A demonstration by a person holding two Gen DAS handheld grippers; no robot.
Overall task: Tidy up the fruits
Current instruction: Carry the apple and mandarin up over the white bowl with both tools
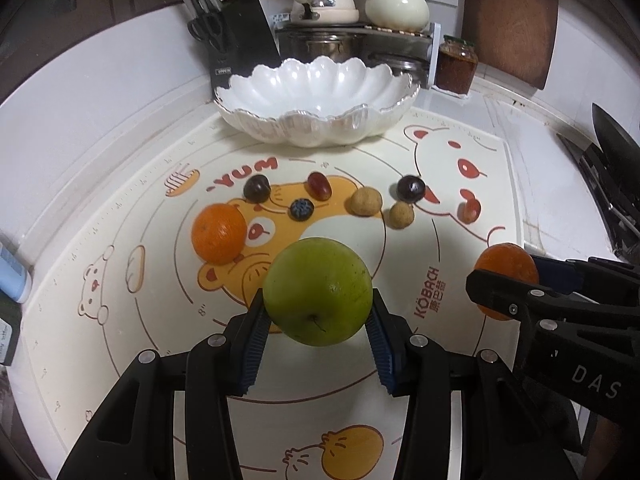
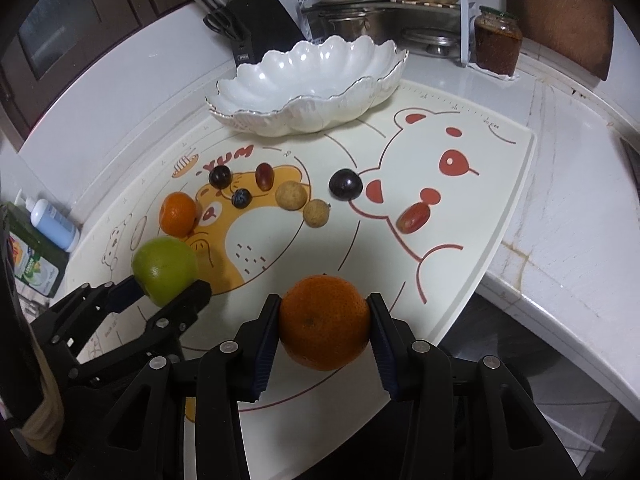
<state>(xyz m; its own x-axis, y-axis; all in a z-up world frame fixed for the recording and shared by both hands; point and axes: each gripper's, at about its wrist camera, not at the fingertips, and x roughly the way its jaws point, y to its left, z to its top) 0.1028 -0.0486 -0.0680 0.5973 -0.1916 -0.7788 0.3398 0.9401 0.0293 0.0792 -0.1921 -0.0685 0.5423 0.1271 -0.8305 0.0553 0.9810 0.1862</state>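
The left gripper [image 1: 318, 334] pinched a green apple [image 1: 318, 292] above the printed mat [image 1: 460, 208], while the right gripper [image 2: 324, 330] pinched an orange [image 2: 324, 322] beside it. A second orange [image 1: 219, 233], grapes and other small fruits lay on the mat before the empty white scalloped bowl [image 1: 316, 120].

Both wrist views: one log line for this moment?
left gripper: green apple | right gripper: orange | white bowl: empty
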